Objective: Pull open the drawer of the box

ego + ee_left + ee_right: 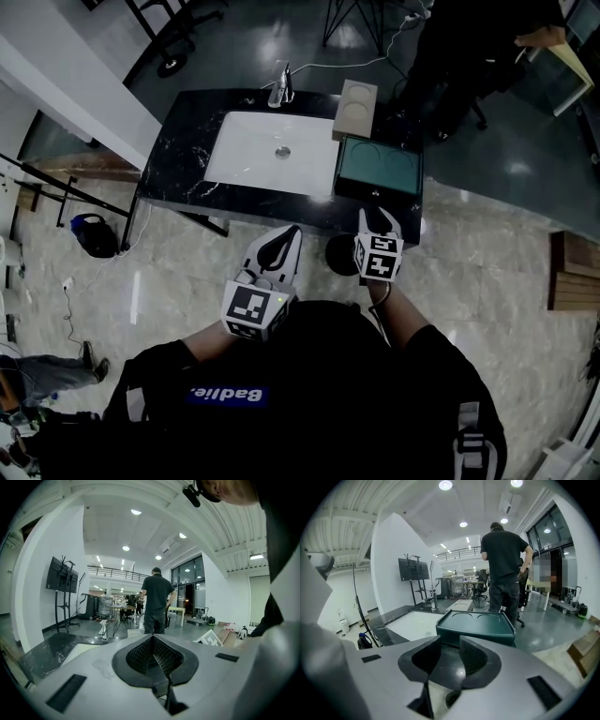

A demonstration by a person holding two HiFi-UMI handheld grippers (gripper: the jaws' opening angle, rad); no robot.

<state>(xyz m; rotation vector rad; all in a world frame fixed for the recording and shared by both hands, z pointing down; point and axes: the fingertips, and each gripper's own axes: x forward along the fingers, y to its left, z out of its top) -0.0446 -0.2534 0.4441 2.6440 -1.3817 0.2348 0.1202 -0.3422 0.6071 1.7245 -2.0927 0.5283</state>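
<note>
The dark green box (379, 167) sits at the right end of the black marble counter (178, 155), its top showing two round recesses; its front face (476, 633) shows in the right gripper view. My right gripper (379, 218) hovers just in front of the box, jaws apart with nothing between them (451, 658). My left gripper (284, 243) hangs lower, off the counter's front edge, its jaws closed together and empty (152, 656).
A white sink basin (272, 153) with a chrome faucet (279, 86) fills the counter's middle. A beige tray (355, 109) lies behind the box. A person in black (505, 569) stands beyond the counter. A round black stool base (343, 254) stands on the floor below the box.
</note>
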